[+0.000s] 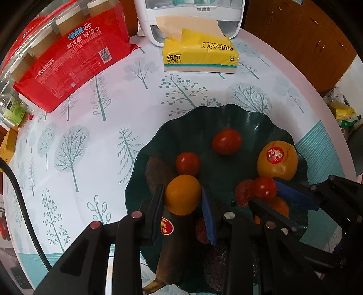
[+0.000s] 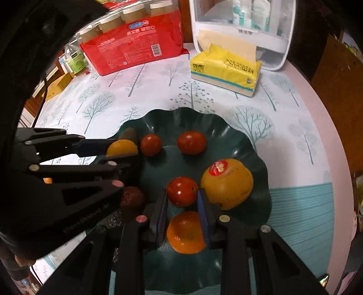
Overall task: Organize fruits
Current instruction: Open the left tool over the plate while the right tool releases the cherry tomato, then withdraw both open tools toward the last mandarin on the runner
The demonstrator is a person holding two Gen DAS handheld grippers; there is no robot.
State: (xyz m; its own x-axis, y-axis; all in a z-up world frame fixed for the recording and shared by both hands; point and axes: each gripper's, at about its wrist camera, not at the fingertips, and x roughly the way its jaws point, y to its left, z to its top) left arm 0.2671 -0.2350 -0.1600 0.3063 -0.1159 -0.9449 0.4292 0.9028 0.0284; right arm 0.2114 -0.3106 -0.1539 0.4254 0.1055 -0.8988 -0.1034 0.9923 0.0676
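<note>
A dark green wavy plate (image 1: 247,118) (image 2: 261,181) holds the fruit. My left gripper (image 1: 182,196) is shut on a small orange fruit (image 1: 182,197), which also shows in the right wrist view (image 2: 122,147), held over a dark banana (image 1: 168,249). My right gripper (image 2: 182,199) is shut on a red tomato (image 2: 182,191), which the left wrist view also shows (image 1: 264,187), just above an orange (image 2: 185,233). Two more tomatoes (image 1: 226,141) (image 1: 187,163) and a large stickered orange (image 1: 277,160) (image 2: 226,182) lie on the plate. Red lychees (image 1: 244,192) (image 2: 132,198) lie near the grippers.
A yellow tissue pack (image 1: 199,53) (image 2: 224,72), a red pack of paper cups (image 1: 70,54) (image 2: 136,50) and a white appliance (image 1: 190,15) stand at the table's far side. The round table's edge (image 1: 317,95) curves to the right. A black cable (image 1: 20,195) runs at left.
</note>
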